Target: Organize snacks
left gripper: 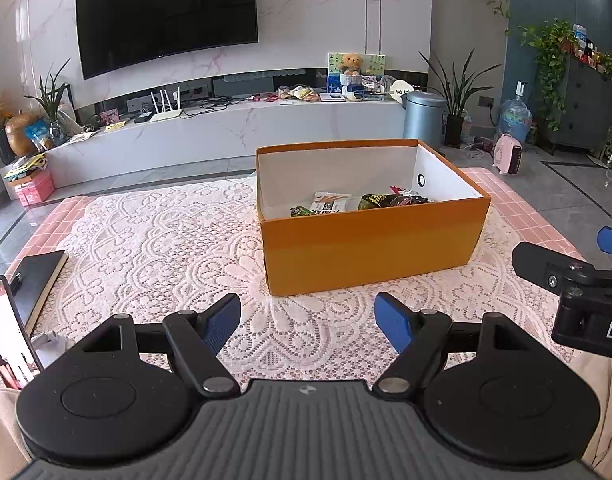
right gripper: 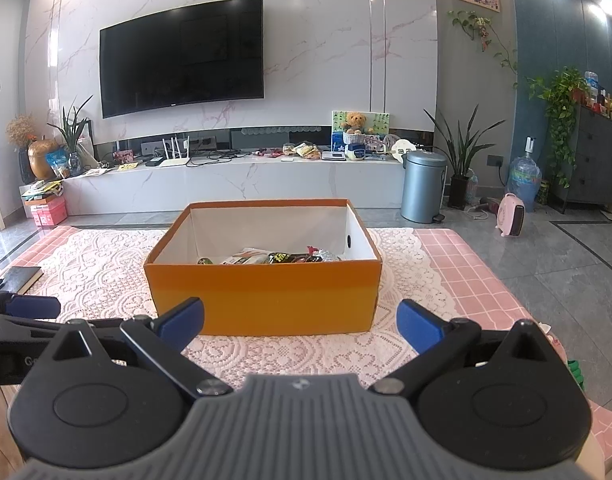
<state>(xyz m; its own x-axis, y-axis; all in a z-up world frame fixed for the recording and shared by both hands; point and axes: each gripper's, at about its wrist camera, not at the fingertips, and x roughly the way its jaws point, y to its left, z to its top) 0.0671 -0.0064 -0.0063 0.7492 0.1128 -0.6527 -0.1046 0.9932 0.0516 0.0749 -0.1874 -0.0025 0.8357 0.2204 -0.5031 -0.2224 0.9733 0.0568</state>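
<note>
On the lace tablecloth (left gripper: 154,240), the orange box (left gripper: 370,252) hides most of its snack packets (left gripper: 330,202) behind its near wall. The left gripper (left gripper: 308,320) and right gripper (right gripper: 300,320) both gape wide, empty.

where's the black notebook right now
The black notebook lies flat at the table's left edge in the left wrist view, partly on the lace cloth, just behind the phone and well left of the orange box.

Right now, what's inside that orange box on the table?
The orange box holds a few snack packets: a white one and a dark wrapper show. Its front wall hides the bottom near us, so more may lie there.
</note>
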